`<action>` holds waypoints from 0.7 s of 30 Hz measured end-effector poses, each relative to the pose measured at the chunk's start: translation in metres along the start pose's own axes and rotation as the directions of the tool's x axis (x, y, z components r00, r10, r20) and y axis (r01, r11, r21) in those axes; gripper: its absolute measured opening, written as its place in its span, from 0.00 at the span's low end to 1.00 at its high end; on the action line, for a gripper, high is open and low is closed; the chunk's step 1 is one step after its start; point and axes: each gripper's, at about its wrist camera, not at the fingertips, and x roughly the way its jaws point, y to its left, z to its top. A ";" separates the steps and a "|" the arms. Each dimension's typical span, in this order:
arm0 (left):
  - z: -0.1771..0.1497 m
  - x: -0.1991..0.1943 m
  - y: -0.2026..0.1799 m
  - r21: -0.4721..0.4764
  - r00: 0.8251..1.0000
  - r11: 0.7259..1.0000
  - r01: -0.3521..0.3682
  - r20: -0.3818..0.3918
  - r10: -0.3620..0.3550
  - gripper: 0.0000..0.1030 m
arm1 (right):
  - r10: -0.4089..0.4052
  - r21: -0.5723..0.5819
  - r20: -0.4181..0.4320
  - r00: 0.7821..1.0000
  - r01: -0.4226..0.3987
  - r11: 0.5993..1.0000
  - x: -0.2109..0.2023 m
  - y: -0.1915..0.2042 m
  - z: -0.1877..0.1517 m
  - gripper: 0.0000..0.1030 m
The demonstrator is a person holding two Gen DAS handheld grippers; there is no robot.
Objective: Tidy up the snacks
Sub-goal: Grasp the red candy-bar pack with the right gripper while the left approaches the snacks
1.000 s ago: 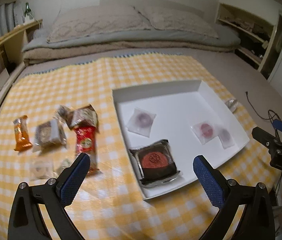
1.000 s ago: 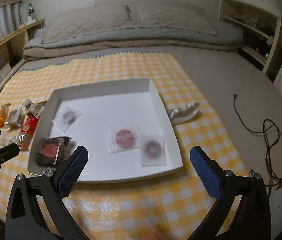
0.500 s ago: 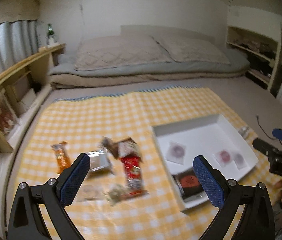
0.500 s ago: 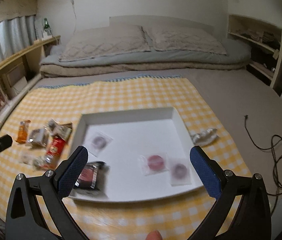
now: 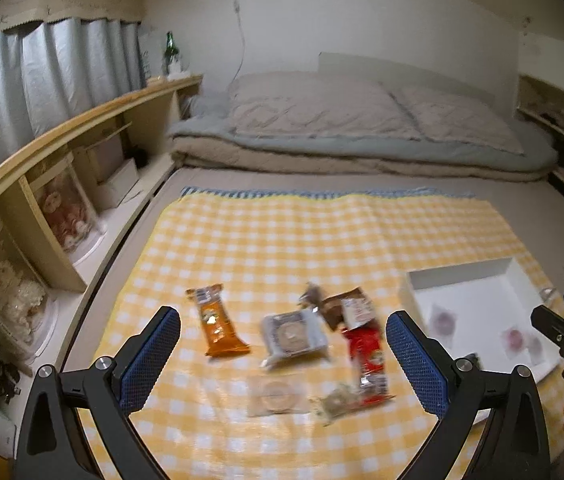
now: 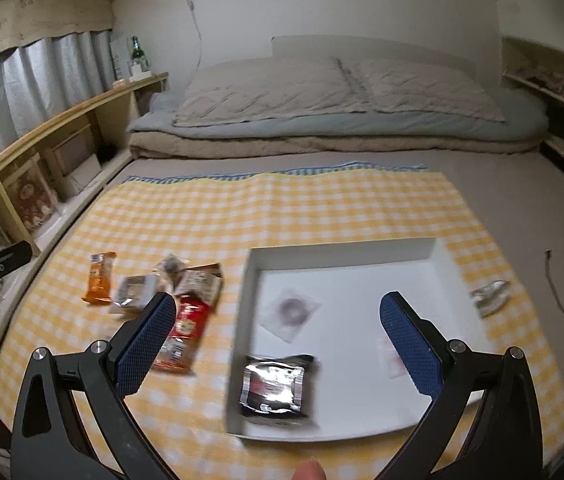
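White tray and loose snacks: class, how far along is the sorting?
Done: the white tray holds a dark foil packet and clear-wrapped sweets. In hand: nothing; left gripper and right gripper are open. Left: orange packet, red packet and neighbours.

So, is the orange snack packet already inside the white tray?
No, the orange snack packet lies on the checked cloth, left of the white tray.

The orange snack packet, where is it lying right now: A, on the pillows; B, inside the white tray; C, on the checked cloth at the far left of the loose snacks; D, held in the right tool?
C: the orange snack packet lies flat on the checked cloth, leftmost of the loose snacks, outside the white tray.
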 end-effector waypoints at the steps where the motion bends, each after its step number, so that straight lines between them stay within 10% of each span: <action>1: 0.001 0.008 0.001 0.005 1.000 1.000 -0.004 -0.012 0.004 1.00 | 0.009 0.001 -0.010 1.000 -0.009 1.000 0.006 0.005 0.001 1.00; 11: -0.004 0.114 0.010 -0.020 0.966 1.000 -0.010 -0.258 0.004 0.97 | 0.084 0.018 -0.124 0.989 -0.083 0.996 0.070 0.046 0.000 0.95; 16: -0.014 0.177 0.016 -0.056 0.918 0.998 -0.041 -0.396 0.016 0.96 | 0.157 0.044 -0.245 0.957 -0.151 0.988 0.115 0.064 -0.008 0.82; 21: -0.007 0.215 0.021 -0.014 0.911 0.995 -0.101 -0.402 0.087 0.96 | 0.196 0.106 -0.361 0.912 -0.169 0.980 0.158 0.069 -0.026 0.69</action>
